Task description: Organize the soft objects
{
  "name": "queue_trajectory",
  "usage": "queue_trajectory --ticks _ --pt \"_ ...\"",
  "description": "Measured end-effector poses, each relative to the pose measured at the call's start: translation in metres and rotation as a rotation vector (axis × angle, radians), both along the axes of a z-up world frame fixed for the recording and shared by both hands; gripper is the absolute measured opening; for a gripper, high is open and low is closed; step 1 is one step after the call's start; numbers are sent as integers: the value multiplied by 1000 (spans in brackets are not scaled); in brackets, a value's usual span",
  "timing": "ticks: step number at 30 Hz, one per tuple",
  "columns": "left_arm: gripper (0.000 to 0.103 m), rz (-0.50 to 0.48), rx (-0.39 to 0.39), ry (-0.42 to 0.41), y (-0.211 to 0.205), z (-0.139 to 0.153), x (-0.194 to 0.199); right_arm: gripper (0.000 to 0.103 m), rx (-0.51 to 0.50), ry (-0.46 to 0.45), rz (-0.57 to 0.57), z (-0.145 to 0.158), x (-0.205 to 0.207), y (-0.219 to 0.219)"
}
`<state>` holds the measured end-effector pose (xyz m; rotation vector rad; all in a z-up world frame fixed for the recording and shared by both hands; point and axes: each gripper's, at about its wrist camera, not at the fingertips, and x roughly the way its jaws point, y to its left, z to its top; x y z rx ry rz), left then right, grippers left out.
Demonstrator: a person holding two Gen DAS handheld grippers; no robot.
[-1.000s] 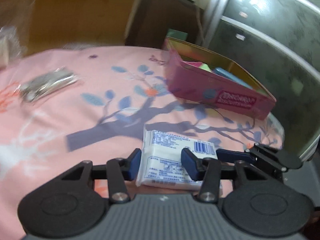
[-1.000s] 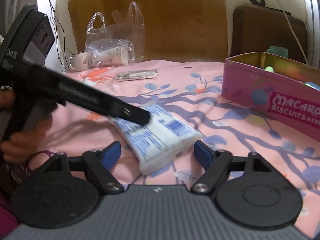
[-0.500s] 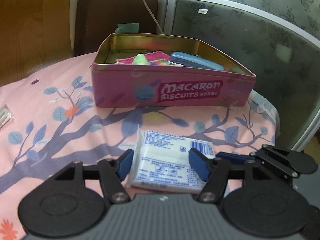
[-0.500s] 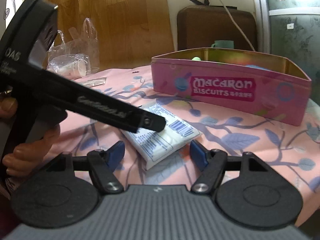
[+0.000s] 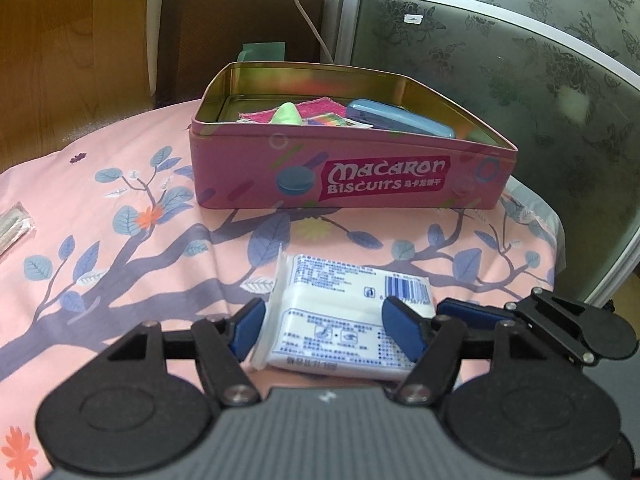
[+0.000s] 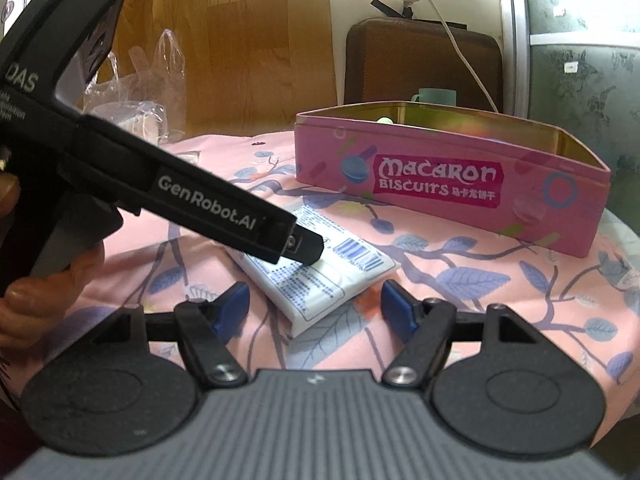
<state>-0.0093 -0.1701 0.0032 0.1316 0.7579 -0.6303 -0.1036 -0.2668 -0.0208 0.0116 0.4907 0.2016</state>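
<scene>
A white tissue pack [image 5: 344,316] with blue print is held between my left gripper's [image 5: 324,330] blue pads, above the pink floral tablecloth. The pack also shows in the right wrist view [image 6: 320,276], with the left gripper's body [image 6: 224,216] reaching over it. My right gripper [image 6: 316,312] is open and empty, just in front of the pack. The pink "Macaron Biscuits" tin [image 5: 360,176] stands open beyond; it holds a pink cloth, a green item and a blue case. The tin shows in the right view [image 6: 440,184] too.
A plastic-wrapped item [image 5: 12,228] lies at the far left of the cloth. Clear plastic bags [image 6: 136,92] sit at the table's back left. A brown chair back [image 5: 240,20] and a glass cabinet door [image 5: 520,80] stand behind. The table edge [image 5: 556,248] falls away on the right.
Both grippers swung toward the tin and came closer to it. The left gripper kept hold of the tissue pack throughout. The right gripper stayed open.
</scene>
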Motion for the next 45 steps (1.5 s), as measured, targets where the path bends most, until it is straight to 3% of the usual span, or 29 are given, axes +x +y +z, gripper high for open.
queue_trajectory --ticks 12,27,31,35,45 --pt "76 34 14 -19 11 0 -3 78 -9 -4 -58 0 -3 8" --pt "92 86 16 -35 30 -4 0 92 -1 -27 -147 -5 -6 15" --pt "97 95 17 -38 35 -5 1 103 6 -26 -124 -7 -7 18" --pt "99 95 17 -42 38 -5 2 103 3 -65 -121 -12 -14 22" --pt "103 111 18 -45 40 -6 2 103 -6 -30 -112 -8 -8 23"
